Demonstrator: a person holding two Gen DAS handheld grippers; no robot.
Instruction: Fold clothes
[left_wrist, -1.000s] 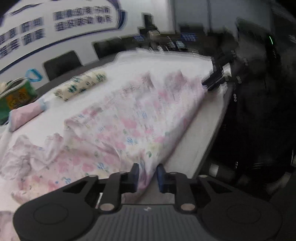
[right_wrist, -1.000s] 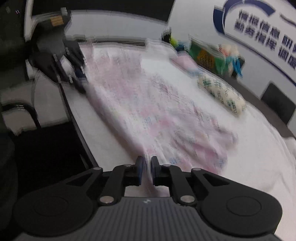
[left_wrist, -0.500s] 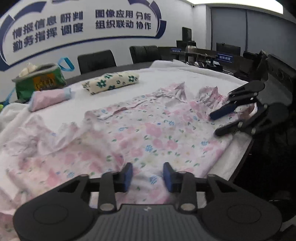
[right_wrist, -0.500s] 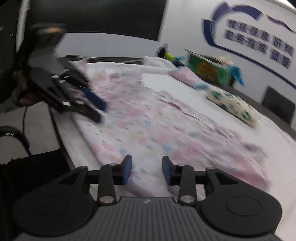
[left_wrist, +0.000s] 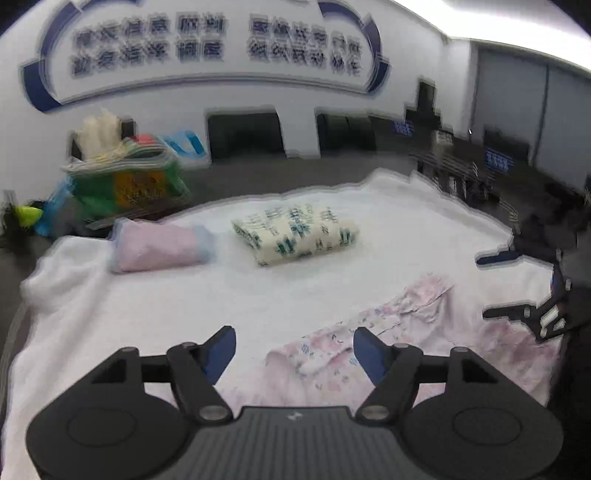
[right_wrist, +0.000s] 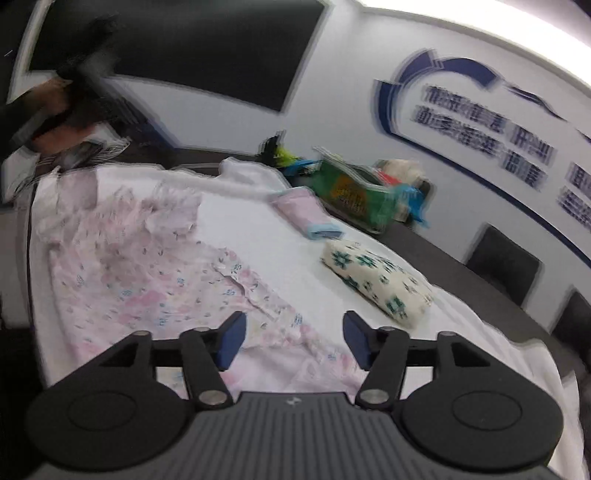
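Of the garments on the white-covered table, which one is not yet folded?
The pink floral garment, spread flat and rumpled; the plain pink bundle and cream bundle with green flowers are already folded.

Each camera sits low behind its own fingers, close above the white-covered bench, tilted downward. The left wrist view faces the lettered wall; the right wrist view looks along the bench from the other end. Both share the floral garment and the folded cream bundle.

A white cloth covers the table. On it lies a pale pink garment with pink and blue flowers. Beyond that garment lie a cream bundle with dark green flowers and a plain pink roll edged light blue; behind the roll stands a green bag with an orange panel.
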